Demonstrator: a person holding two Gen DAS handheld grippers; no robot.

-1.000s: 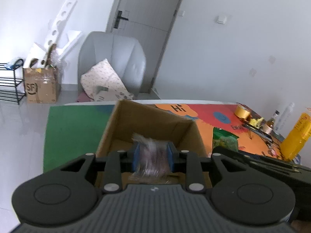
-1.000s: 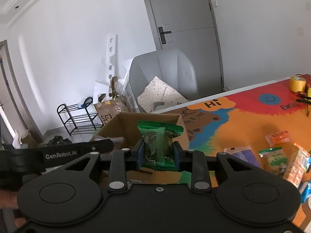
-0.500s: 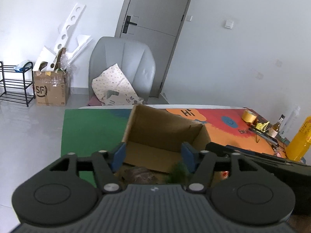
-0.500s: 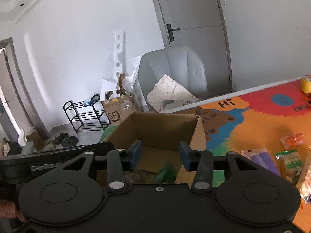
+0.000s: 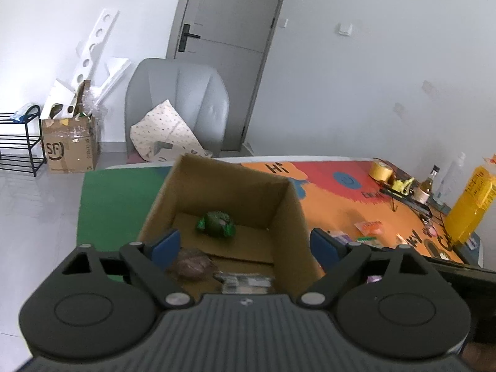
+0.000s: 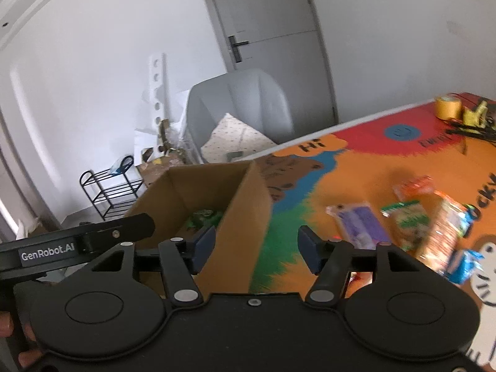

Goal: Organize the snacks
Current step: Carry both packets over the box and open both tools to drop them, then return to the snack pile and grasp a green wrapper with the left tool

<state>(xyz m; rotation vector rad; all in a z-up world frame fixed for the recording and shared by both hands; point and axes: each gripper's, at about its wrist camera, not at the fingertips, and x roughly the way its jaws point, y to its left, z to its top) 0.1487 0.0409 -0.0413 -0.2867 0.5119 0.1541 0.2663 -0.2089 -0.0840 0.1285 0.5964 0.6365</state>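
An open cardboard box (image 5: 288, 217) stands on the colourful table mat; it also shows in the right wrist view (image 6: 248, 192). Inside lie a green snack packet (image 5: 216, 222), a brownish clear-wrapped snack (image 5: 192, 263) and a dark packet (image 5: 245, 280). My left gripper (image 5: 245, 248) is open and empty above the box's near side. My right gripper (image 6: 254, 249) is open and empty over the box's right wall. Several snack packets lie on the mat to the right: purple (image 6: 359, 223), green-white (image 6: 406, 220), orange (image 6: 415, 186) and a long packet (image 6: 443, 232).
A yellow tape roll (image 5: 380, 170), small bottles (image 5: 429, 183) and a tall yellow bottle (image 5: 469, 207) stand at the table's far right. A grey chair (image 5: 176, 105) with a cushion is behind the table. A box and a black rack (image 5: 18, 142) stand on the floor.
Both grippers opened and dropped their snacks into the box: the left let go of the clear-wrapped one, the right the green packet. The right gripper then swung right toward the mat.
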